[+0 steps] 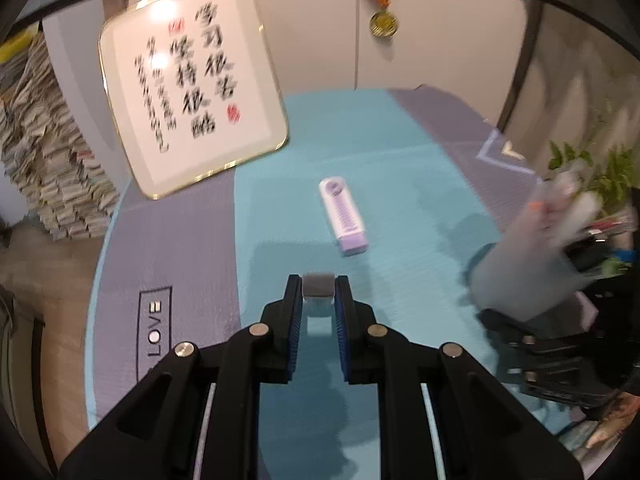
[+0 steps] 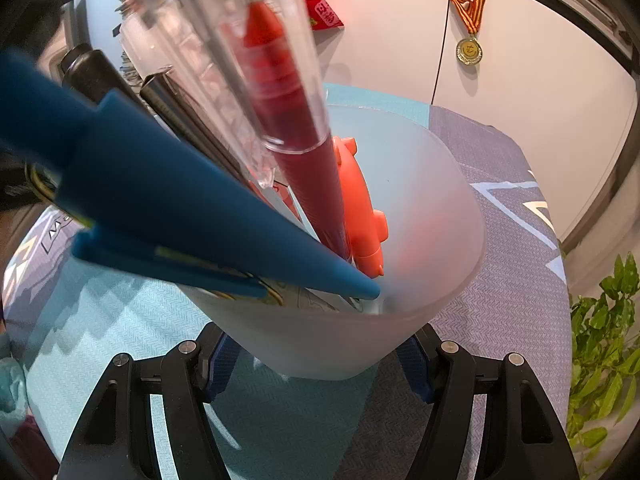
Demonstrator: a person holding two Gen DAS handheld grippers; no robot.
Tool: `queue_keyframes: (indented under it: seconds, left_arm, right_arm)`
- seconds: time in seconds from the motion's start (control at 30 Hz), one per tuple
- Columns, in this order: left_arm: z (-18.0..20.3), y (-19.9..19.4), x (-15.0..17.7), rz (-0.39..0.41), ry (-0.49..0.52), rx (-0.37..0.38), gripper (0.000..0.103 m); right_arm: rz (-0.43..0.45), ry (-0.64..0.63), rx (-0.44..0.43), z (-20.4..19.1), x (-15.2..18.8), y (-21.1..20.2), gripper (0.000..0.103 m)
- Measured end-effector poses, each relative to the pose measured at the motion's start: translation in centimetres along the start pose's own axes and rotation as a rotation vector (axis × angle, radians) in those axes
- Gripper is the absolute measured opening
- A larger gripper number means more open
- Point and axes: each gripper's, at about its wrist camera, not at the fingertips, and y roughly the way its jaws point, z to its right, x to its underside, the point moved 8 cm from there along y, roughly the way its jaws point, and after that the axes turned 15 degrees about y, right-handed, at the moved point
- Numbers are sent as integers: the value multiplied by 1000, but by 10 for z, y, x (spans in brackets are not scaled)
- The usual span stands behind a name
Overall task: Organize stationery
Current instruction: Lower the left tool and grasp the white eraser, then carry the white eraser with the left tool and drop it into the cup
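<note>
A small grey eraser-like block [image 1: 317, 285] sits pinched between the blue pads of the left claw [image 1: 318, 292], clenched on it just above the teal-and-lilac mat covering the surface [image 1: 400, 152], apparently lifted for sorting. Beyond it, a white-and-lilac correction-tape dispenser [image 1: 345, 216] lies flat on the teal band, apart from the block and untouched, seemingly the last loose item on the surface.

To the right, a frosted translucent cup [image 2: 420, 240] serves as the collecting point. The right claw [image 2: 320, 356] grips its base from both sides, pads pressed to the wall, likely steadying it so that items can be dropped in one-handed. The cup already holds a red pen with a clear cap [image 2: 288, 120], a blue-handled tool [image 2: 180, 200], dark pens [image 2: 120, 80] and a salmon-pink item [image 2: 360, 208], all leaning against the left of the rim, leaving the right side open.

A calligraphy plaque [image 1: 192, 84] and a medal [image 1: 383, 23] hang on the wall behind; a leafy plant [image 2: 600, 340] stands at the surface's right edge. Judging by the layout, the block would go into the cup next.
</note>
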Motion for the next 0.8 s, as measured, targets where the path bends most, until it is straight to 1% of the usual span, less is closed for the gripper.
queue_keyframes:
  seconds: [0.13, 0.23, 0.43, 0.53, 0.6, 0.67, 0.8]
  left_arm:
    - [10, -23, -14, 55, -2, 38, 14]
    - [19, -46, -30, 111, 9, 64, 14]
    - [44, -110, -73, 294, 53, 141, 14]
    - [66, -135, -92, 369, 103, 195, 15]
    - [81, -139, -100, 381, 143, 227, 15]
    - [97, -134, -105, 370, 183, 244, 15]
    - [118, -109, -108, 304, 230, 273, 15]
  right_arm:
    - [0, 0, 0, 0, 0, 1, 70]
    - [0, 0, 0, 0, 0, 0, 70]
    - [0, 0, 0, 0, 0, 0, 70]
    - [0, 0, 0, 1, 1, 0, 70]
    - [0, 0, 0, 1, 1, 0, 70]
    - [0, 0, 0, 1, 1, 0, 70]
    - [-1, 0, 0, 1, 1, 1, 70]
